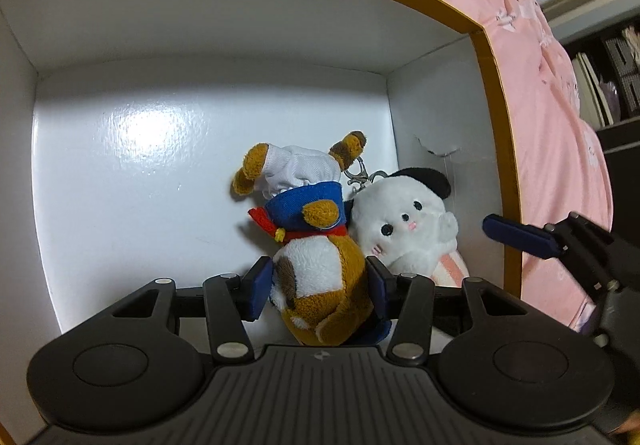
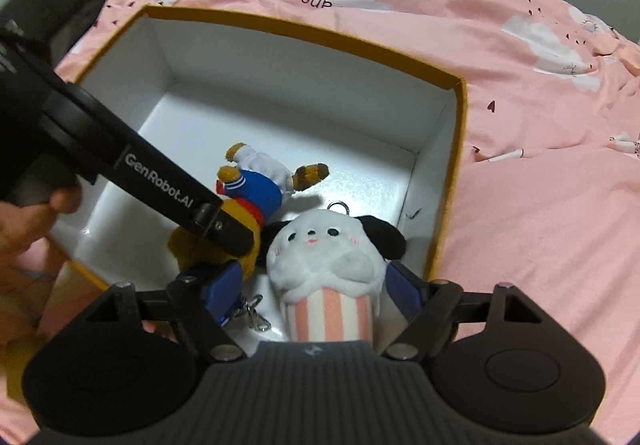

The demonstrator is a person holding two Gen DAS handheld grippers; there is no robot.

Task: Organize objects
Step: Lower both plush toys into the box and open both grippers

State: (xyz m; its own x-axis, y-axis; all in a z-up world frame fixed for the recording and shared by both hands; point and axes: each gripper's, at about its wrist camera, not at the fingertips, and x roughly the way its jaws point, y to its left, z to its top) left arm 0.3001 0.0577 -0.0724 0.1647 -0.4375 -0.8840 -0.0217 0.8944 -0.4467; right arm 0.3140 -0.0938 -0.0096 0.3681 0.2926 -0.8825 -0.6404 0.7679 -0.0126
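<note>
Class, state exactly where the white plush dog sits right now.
The white plush dog lies inside the box, near its right wall, touching the brown plush; the right gripper straddles it.

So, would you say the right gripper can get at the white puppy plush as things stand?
Probably yes: the right gripper is open with its fingers either side of the white puppy plush, nothing between them.

Bright overhead glare on the glossy white box floor [image 1: 152, 149], dim fisheye-bent edges, soft focus.
</note>
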